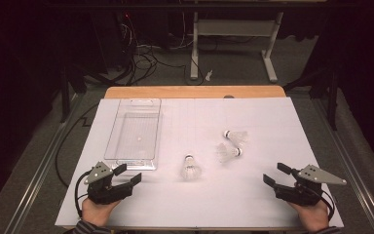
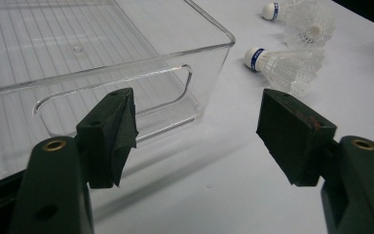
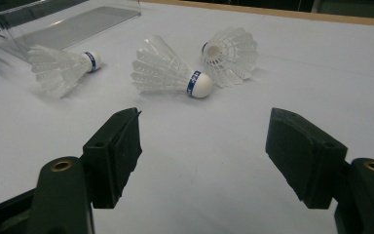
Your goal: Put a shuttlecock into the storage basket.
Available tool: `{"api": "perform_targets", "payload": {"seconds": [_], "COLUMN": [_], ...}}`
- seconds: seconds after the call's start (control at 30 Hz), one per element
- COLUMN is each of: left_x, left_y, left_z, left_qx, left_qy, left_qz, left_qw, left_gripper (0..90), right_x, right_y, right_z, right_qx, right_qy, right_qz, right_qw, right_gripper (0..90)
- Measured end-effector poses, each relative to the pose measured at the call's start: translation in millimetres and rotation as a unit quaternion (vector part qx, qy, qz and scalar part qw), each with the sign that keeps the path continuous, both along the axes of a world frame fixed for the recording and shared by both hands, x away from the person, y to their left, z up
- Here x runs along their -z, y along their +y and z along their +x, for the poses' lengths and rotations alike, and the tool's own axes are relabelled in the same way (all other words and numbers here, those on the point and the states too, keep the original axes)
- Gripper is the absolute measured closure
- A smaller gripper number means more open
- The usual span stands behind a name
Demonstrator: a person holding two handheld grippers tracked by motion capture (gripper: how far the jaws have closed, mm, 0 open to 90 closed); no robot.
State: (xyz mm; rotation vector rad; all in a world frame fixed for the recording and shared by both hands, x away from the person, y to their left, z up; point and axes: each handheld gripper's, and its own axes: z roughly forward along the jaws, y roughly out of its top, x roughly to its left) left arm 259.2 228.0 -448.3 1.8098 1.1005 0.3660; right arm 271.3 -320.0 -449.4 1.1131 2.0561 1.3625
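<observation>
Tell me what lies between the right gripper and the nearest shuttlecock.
Nothing: in the right gripper view, only bare white table lies between the open right gripper and the nearest shuttlecock.

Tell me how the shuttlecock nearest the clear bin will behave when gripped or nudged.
That shuttlecock looks very light, so a nudge would probably send it skidding. Its thin feather skirt likely crushes easily. Lying on its side with a round cork tip, it would probably roll in an arc.

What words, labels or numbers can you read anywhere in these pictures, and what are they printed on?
No text reads clearly.
Blue band on the nearest shuttlecock: small white lettering, too blurred to read.
Blue bands on the other two shuttlecocks: no legible marks.
Clear plastic tray: no label in sight.
Left gripper and right gripper, both open: no markings.
</observation>
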Motion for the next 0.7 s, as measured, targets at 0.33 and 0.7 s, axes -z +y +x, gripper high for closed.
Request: {"api": "perform_targets", "payload": {"seconds": [0.33,0.7], "left_x": [-0.2,-0.8], "left_y": [-0.9,-1.8], "left_z": [0.4,0.3], "left_qx": [0.003,0.001], "left_qy": [0.0,0.0], "left_qz": [-0.002,-0.008], "left_qw": [1.0,1.0], "left_gripper": [31.5,31.5], "right_x": [0.5,0.8], "right_y": [0.7,0.3], "right_z": [1.2,1.3], "right_qx": [-0.002,-0.001], "right_qy": [0.004,0.006], "right_qz": [0.0,0.004], "right_qw": [1.0,1.0], "right_gripper": [29.5,29.6]}}
